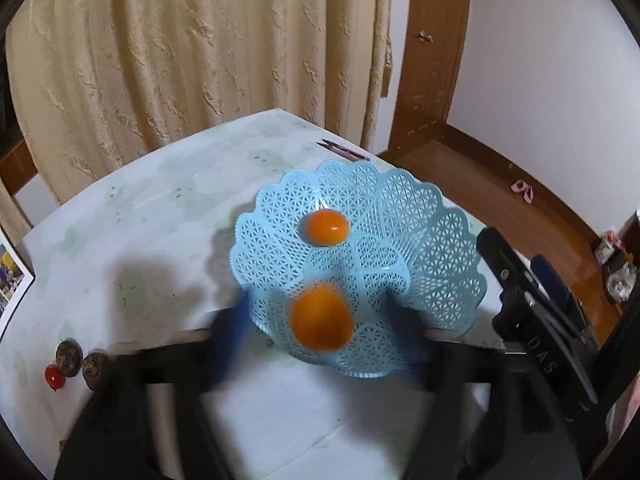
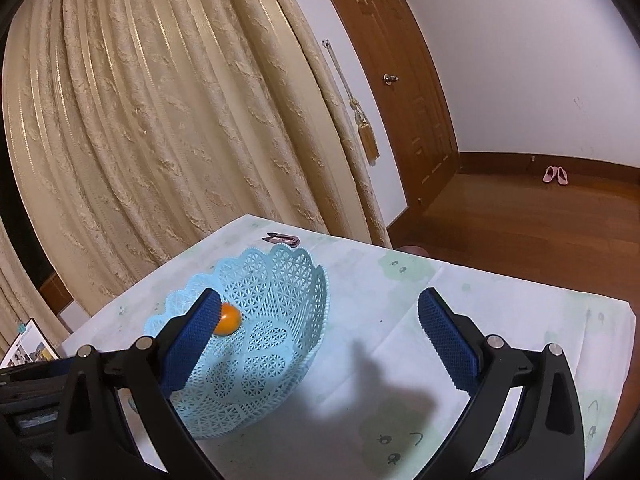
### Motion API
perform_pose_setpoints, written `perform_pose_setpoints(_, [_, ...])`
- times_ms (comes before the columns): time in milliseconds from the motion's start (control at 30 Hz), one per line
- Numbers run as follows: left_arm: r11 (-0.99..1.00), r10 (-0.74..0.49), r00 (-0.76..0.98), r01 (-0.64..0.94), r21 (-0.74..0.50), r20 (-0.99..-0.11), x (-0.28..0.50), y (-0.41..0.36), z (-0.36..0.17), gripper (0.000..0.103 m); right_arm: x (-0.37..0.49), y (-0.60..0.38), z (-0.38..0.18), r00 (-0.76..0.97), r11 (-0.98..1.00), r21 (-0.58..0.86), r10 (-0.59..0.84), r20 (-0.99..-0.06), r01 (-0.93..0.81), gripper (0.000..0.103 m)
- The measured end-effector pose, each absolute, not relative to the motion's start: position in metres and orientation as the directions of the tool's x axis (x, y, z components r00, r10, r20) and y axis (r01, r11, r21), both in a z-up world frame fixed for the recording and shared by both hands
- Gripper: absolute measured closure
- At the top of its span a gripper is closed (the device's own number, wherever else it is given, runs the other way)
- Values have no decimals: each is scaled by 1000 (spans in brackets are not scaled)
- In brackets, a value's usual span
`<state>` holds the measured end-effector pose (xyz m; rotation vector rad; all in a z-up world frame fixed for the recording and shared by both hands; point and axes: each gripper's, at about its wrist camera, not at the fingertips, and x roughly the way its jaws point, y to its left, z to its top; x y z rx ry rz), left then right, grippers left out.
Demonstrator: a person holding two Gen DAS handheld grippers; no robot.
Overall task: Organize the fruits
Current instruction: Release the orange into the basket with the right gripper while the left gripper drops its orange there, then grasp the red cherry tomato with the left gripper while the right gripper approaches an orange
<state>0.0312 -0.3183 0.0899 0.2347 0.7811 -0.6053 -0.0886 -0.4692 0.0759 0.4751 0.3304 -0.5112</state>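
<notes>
A light blue lattice basket (image 1: 432, 240) stands on the table; it also shows in the right wrist view (image 2: 280, 292). One orange fruit (image 1: 327, 227) lies in its far part and shows in the right wrist view (image 2: 227, 319). A second orange fruit (image 1: 321, 318), blurred, is over the basket's near part between my left gripper's spread, blurred blue fingers; nothing grips it. My left gripper (image 1: 320, 328) is open. My right gripper (image 2: 320, 344) is open and empty, to the right of the basket. A small red fruit (image 1: 54, 376) and two brown round fruits (image 1: 69, 358) lie at the table's left edge.
The table wears a pale printed cloth (image 1: 160, 220). A dark clip-like item (image 1: 342, 151) lies behind the basket. A photo frame (image 1: 10, 276) stands at the left edge. Curtains hang behind the table. The right gripper's body (image 1: 540, 300) shows at the right.
</notes>
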Motion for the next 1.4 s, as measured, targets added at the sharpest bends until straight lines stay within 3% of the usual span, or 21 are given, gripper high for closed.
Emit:
perform_pose_setpoints(500, [876, -339, 706, 478, 66, -623, 24, -269, 119, 16, -83, -458, 76, 825, 799, 302, -378, -419, 520, 3])
perform_pose_setpoints(733, [895, -355, 729, 446, 13, -586, 24, -227, 126, 16, -82, -449, 79, 832, 819, 269, -382, -403, 507, 3])
perform_pose_setpoints(1400, [987, -134, 774, 163, -9, -618, 39, -107, 112, 16, -78, -401, 95, 880, 900, 231, -258, -399, 369, 3])
